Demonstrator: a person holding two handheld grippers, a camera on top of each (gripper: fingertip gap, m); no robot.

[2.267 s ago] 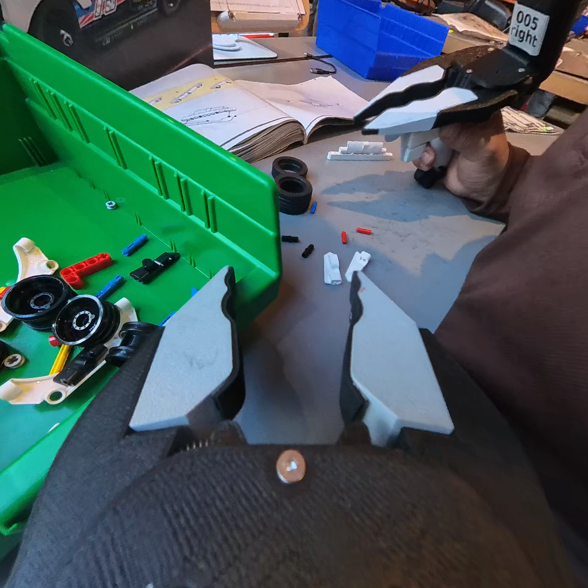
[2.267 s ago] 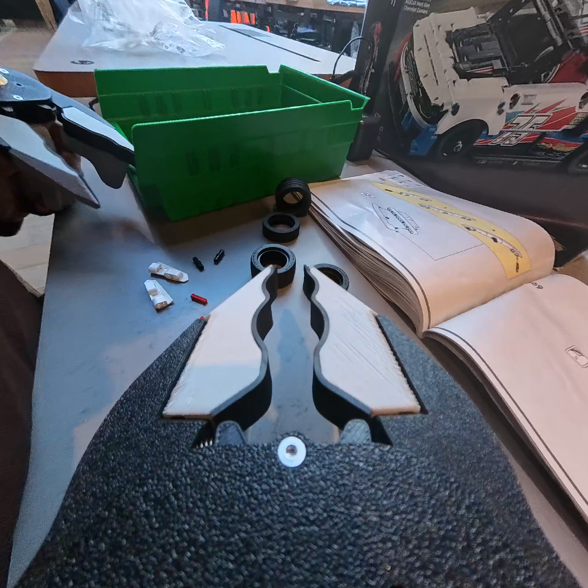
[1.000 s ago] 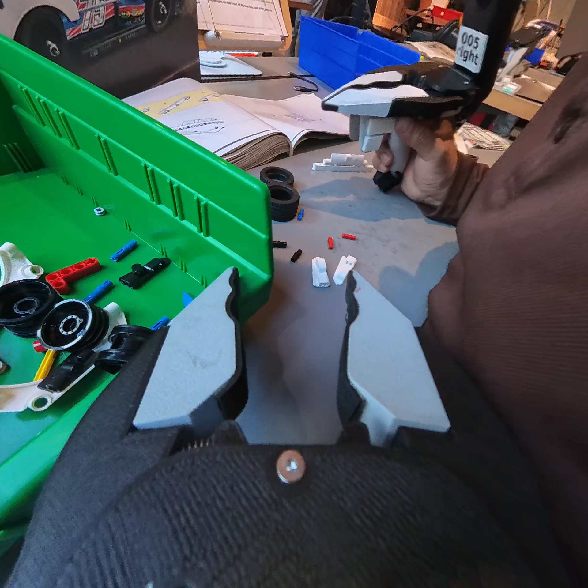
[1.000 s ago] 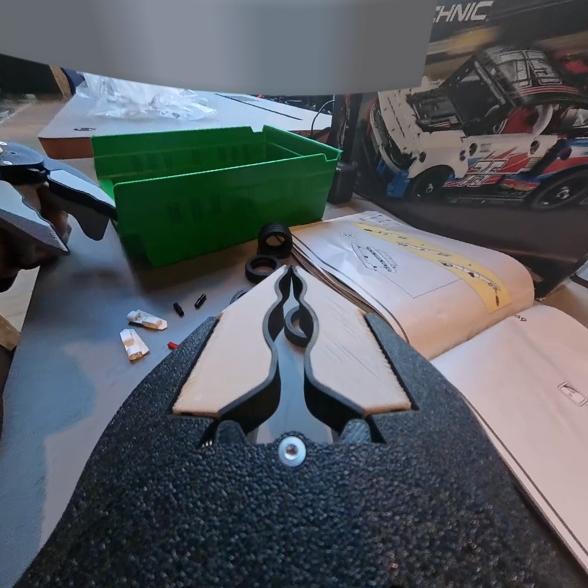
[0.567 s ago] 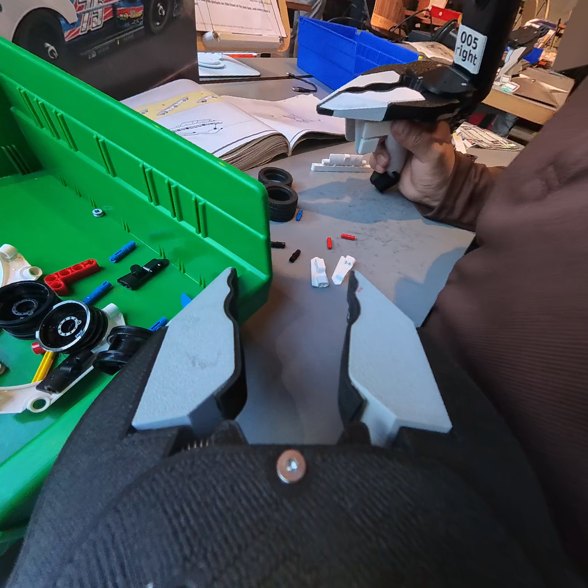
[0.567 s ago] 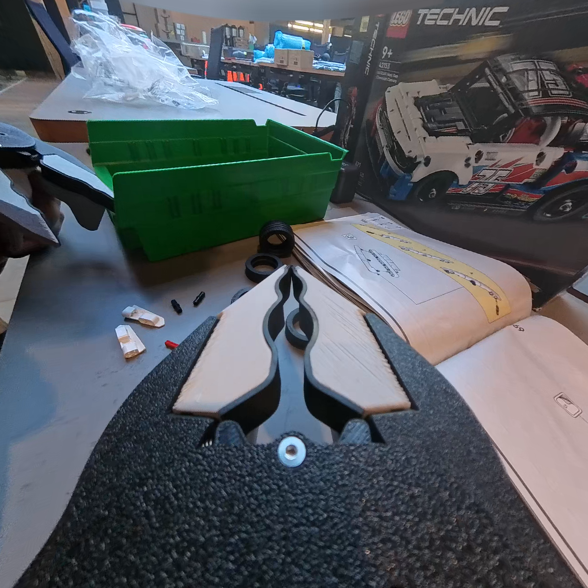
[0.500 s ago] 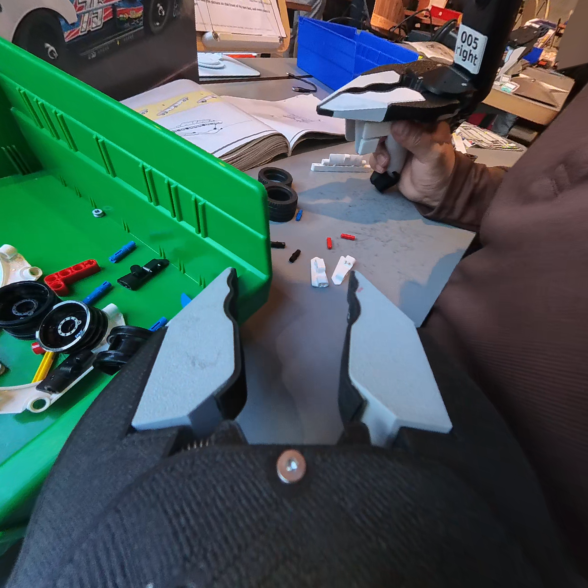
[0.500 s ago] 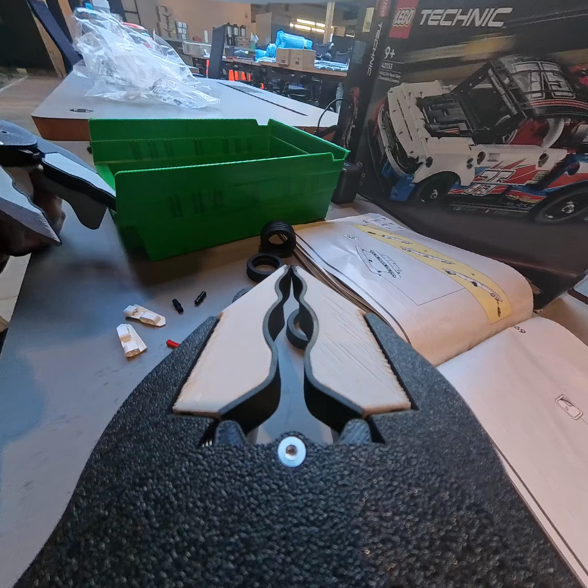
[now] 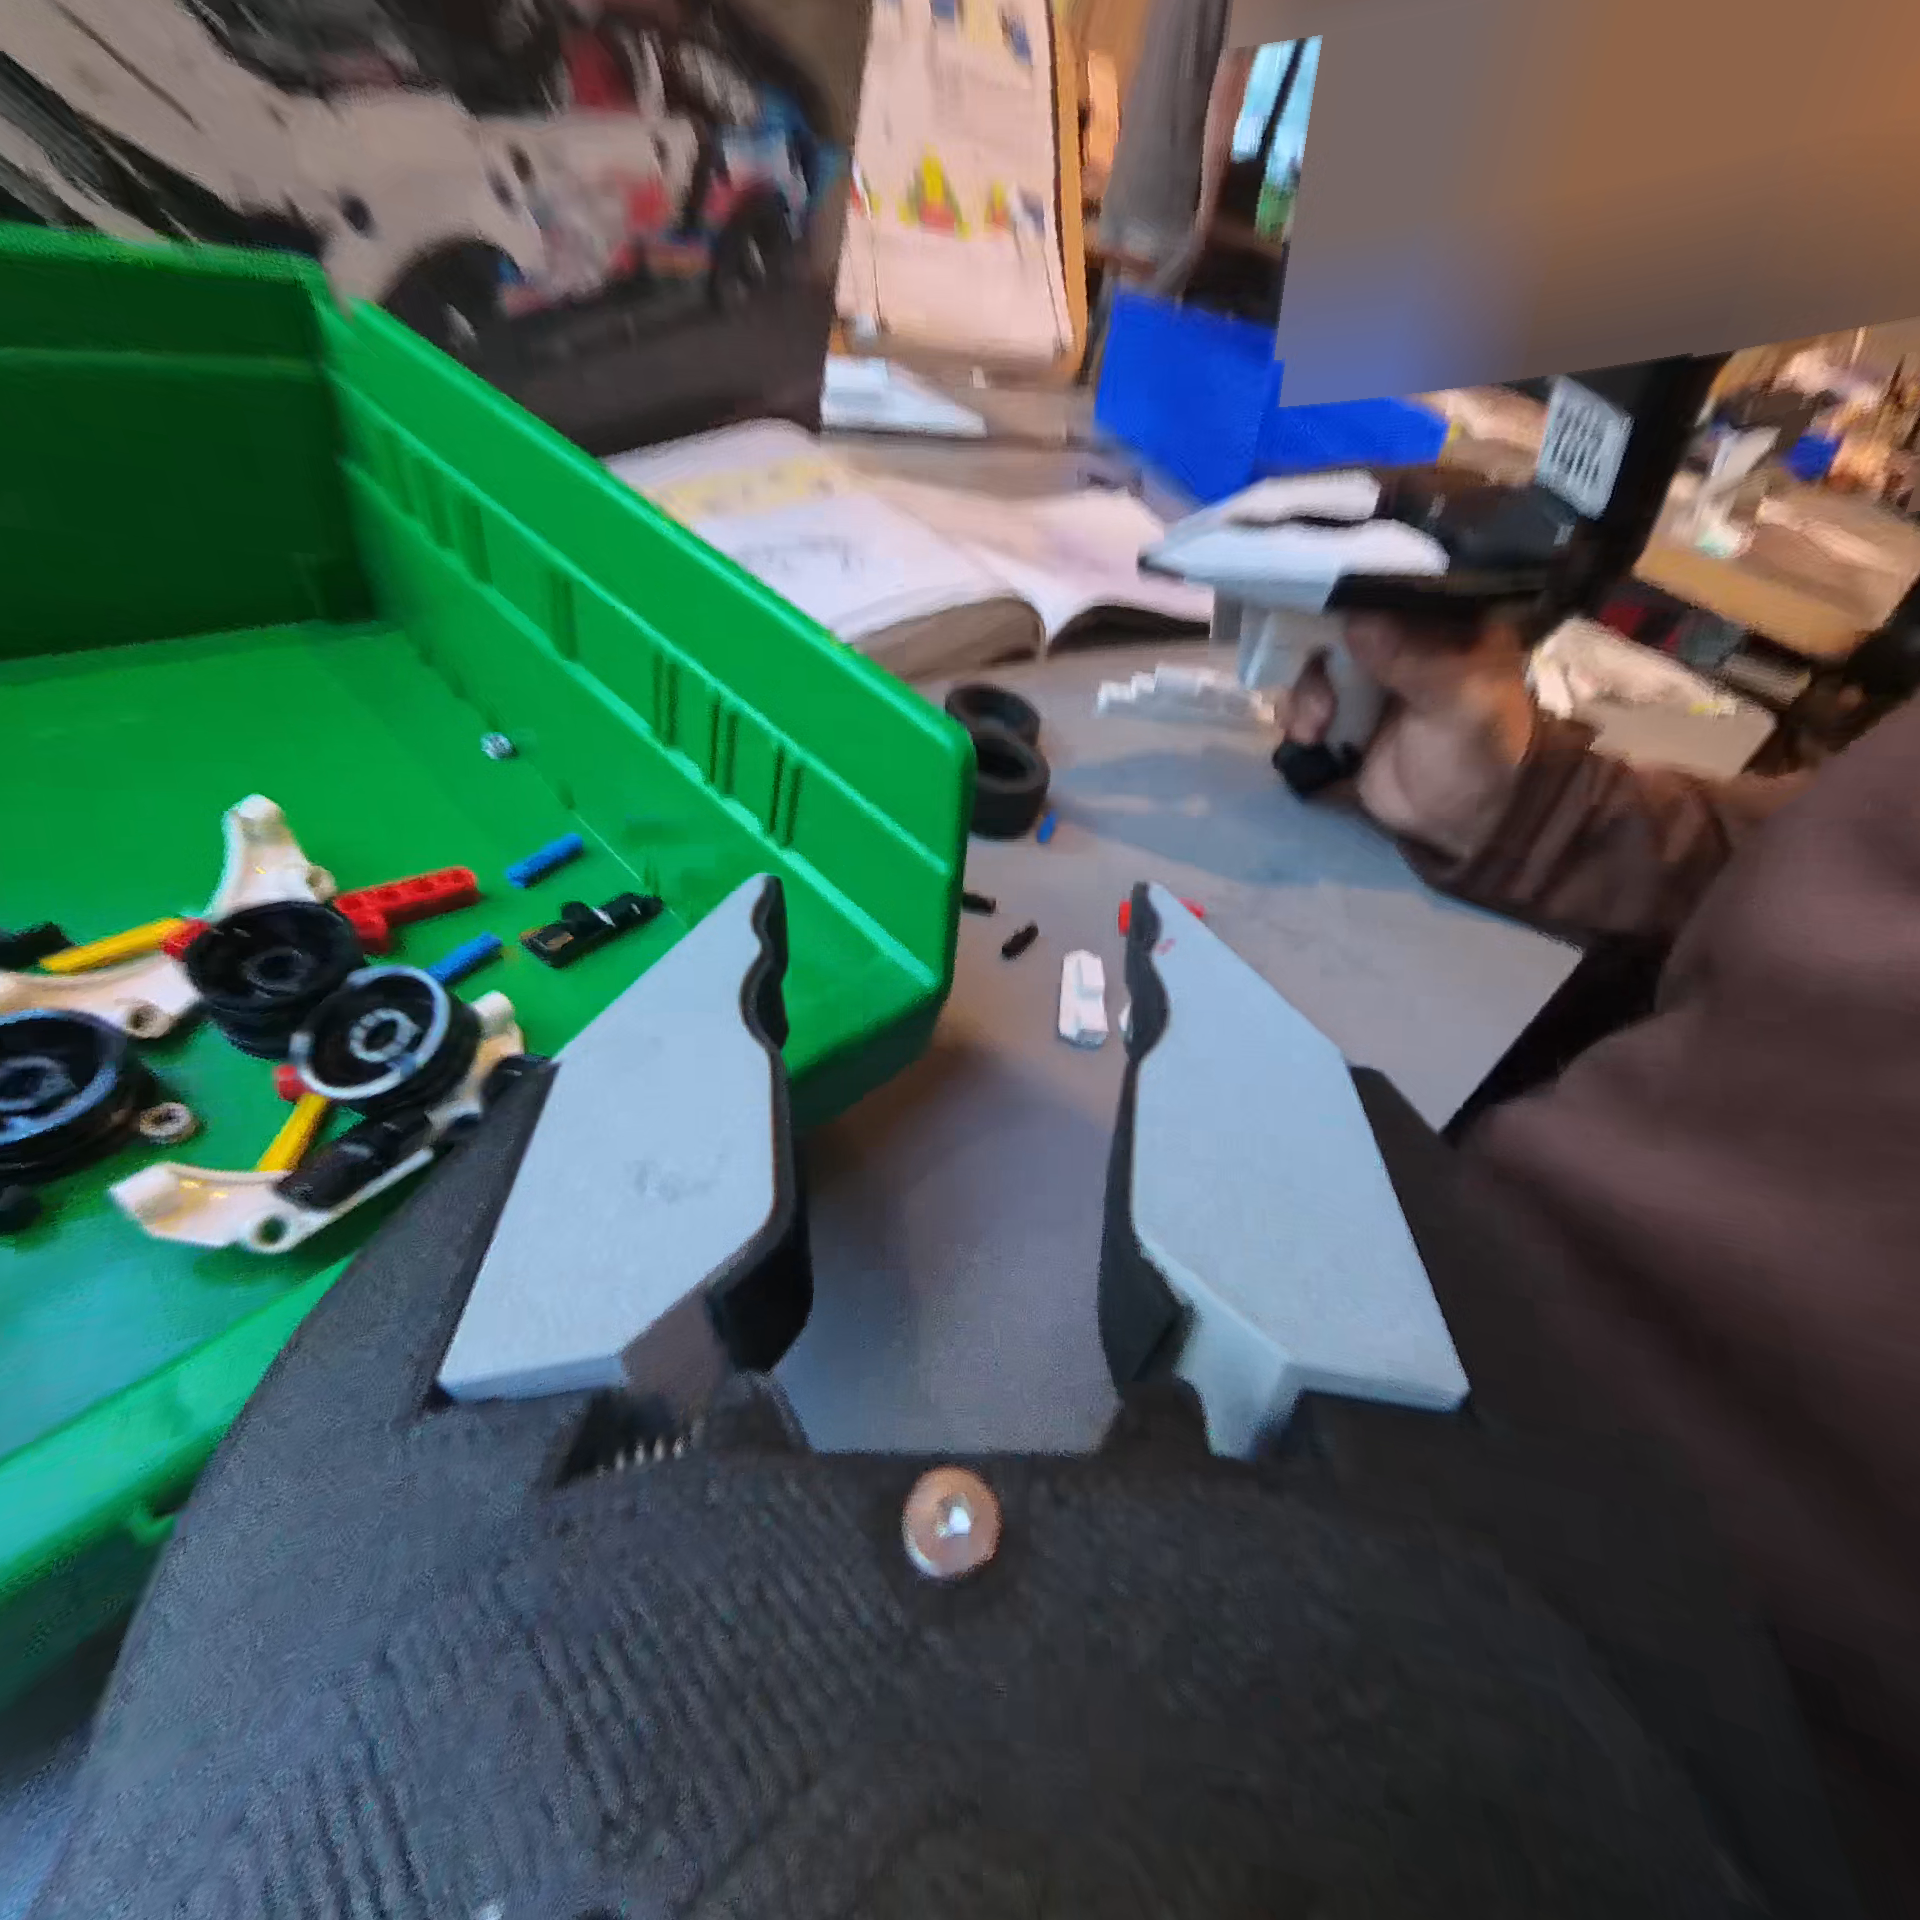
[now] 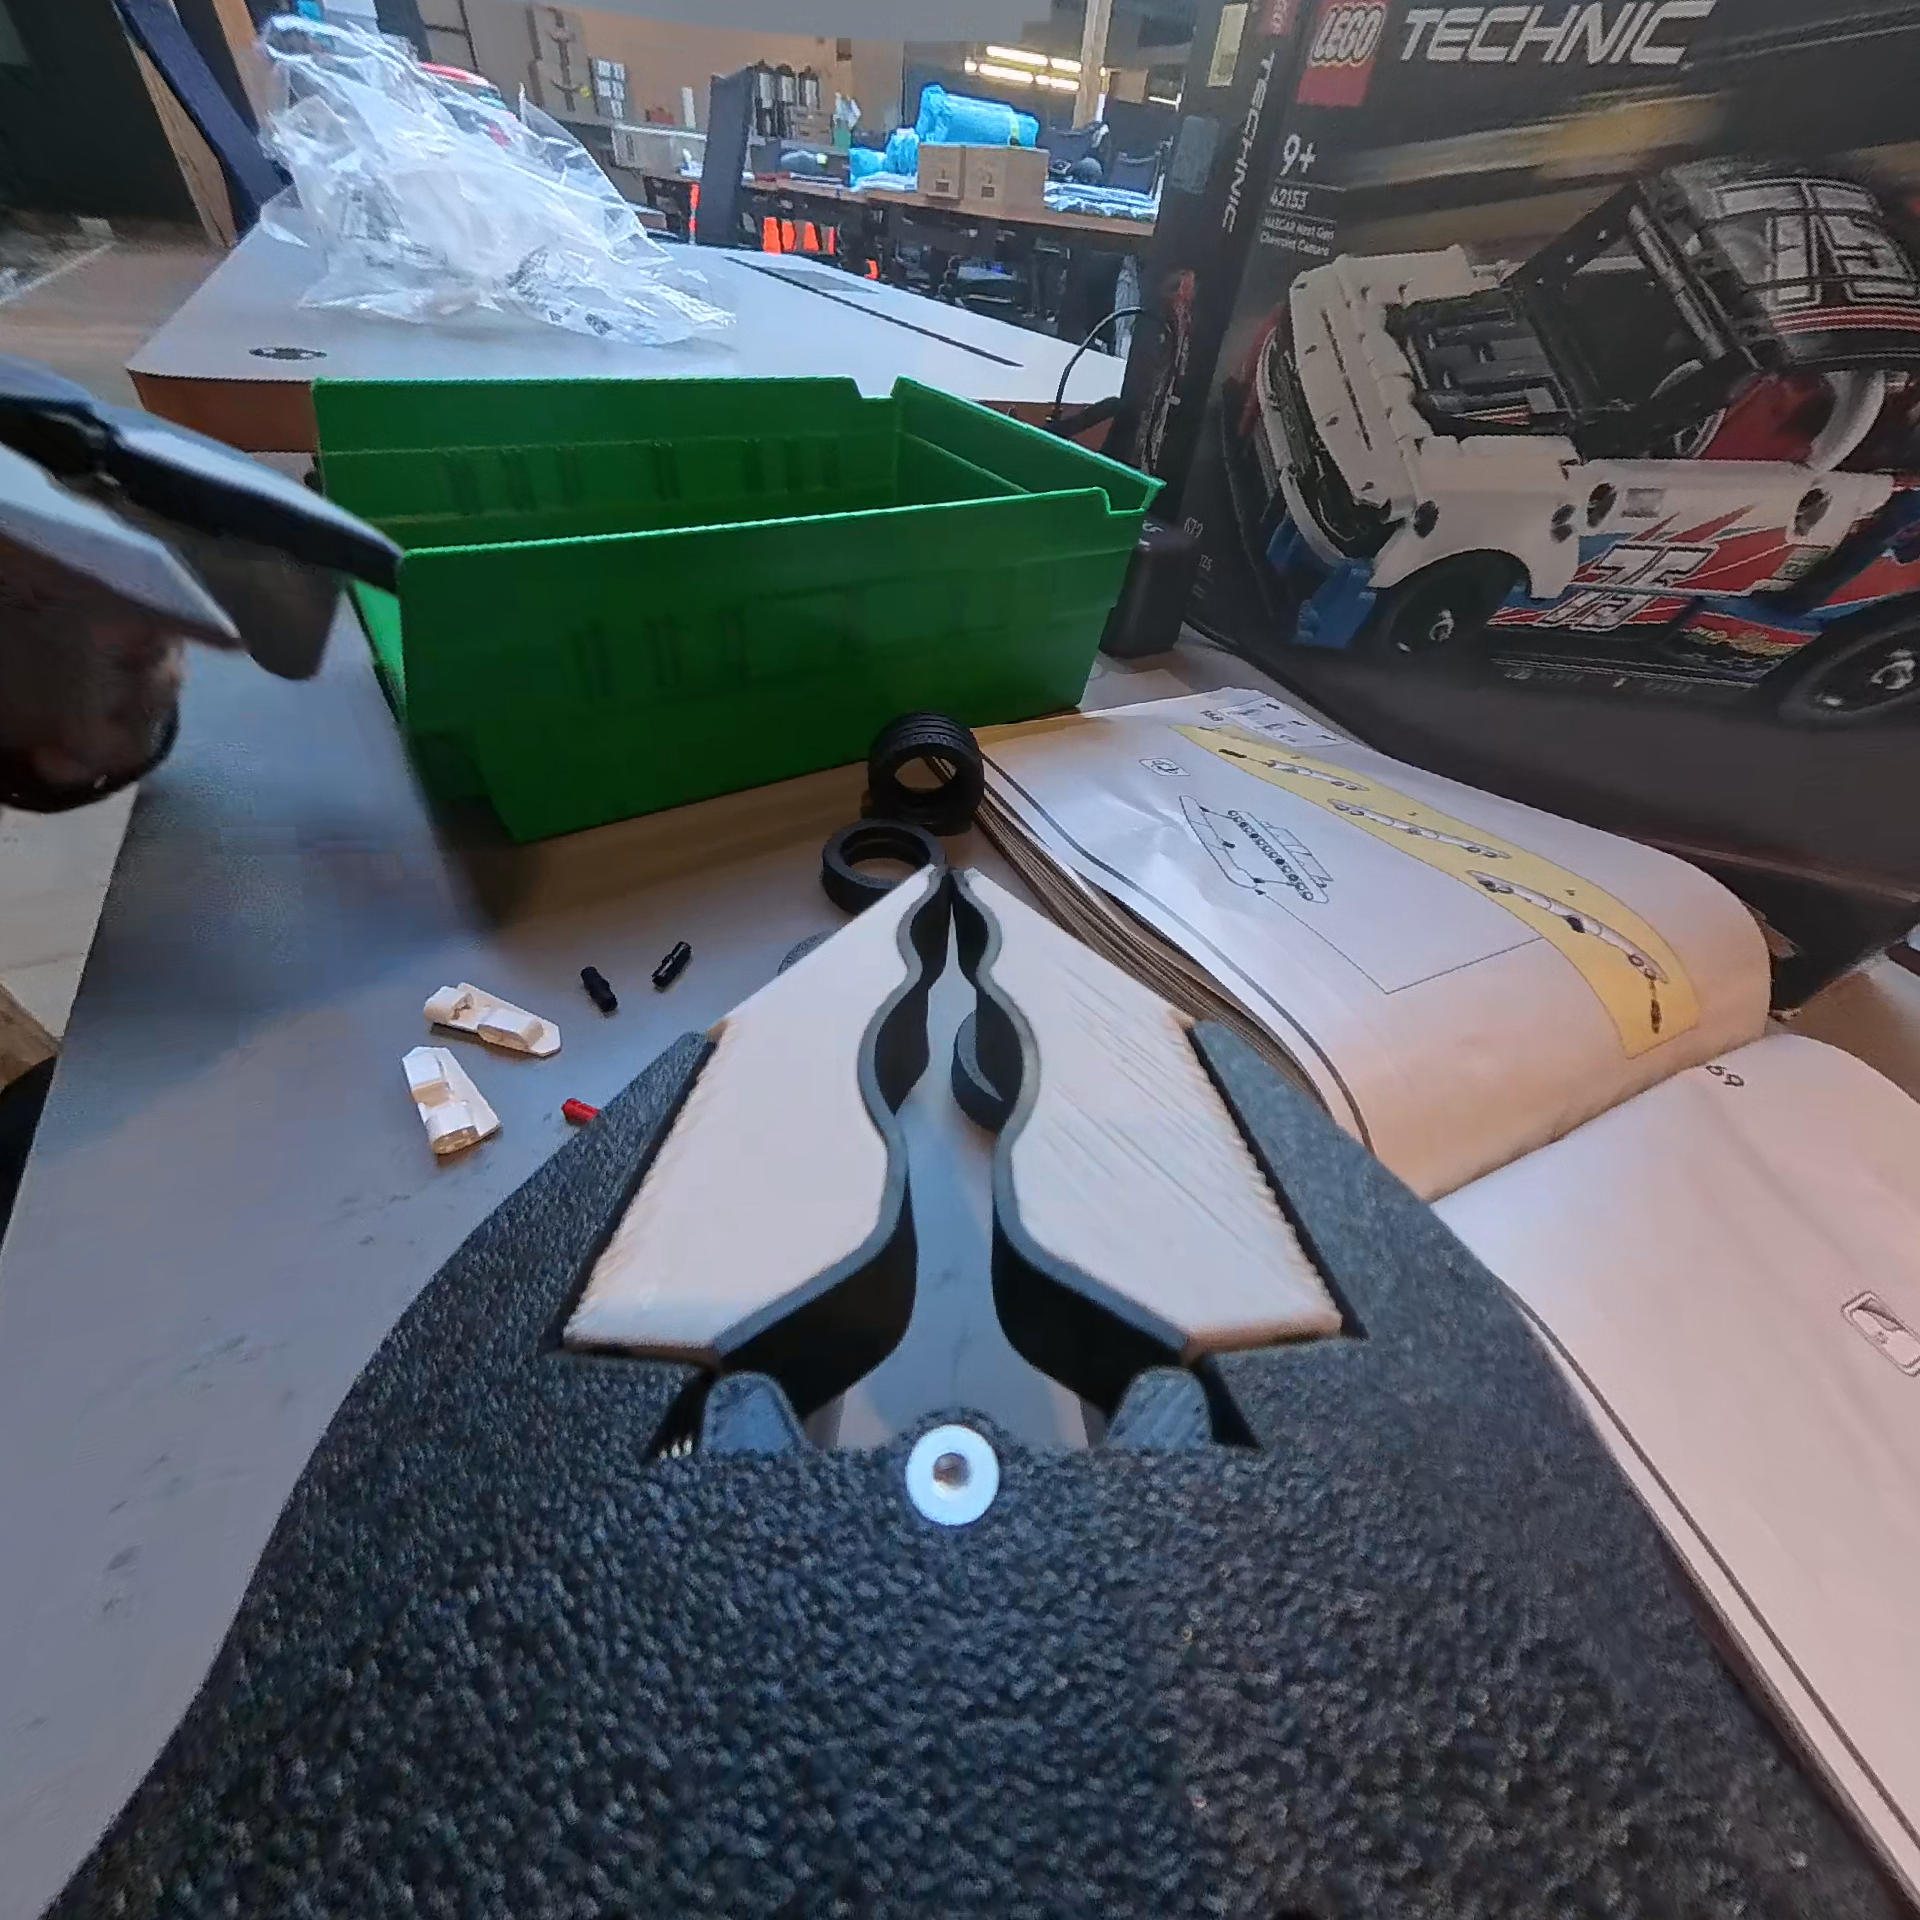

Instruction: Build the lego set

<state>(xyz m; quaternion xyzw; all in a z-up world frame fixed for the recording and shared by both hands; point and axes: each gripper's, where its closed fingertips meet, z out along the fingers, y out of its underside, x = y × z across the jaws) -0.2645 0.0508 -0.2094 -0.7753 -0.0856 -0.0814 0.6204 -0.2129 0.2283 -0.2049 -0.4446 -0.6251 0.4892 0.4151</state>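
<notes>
Gripping tyre (image 10: pixel 977 1075), right view only

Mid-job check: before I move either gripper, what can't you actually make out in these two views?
- Right wrist view: the black tyre between the shut right gripper fingers is mostly hidden by them.
- Right wrist view: the green bin wall hides its contents.
- Left wrist view: motion blur smears the wheel hubs and the small pins on the table.
- Left wrist view: the open left gripper partly covers the white pieces.
</notes>
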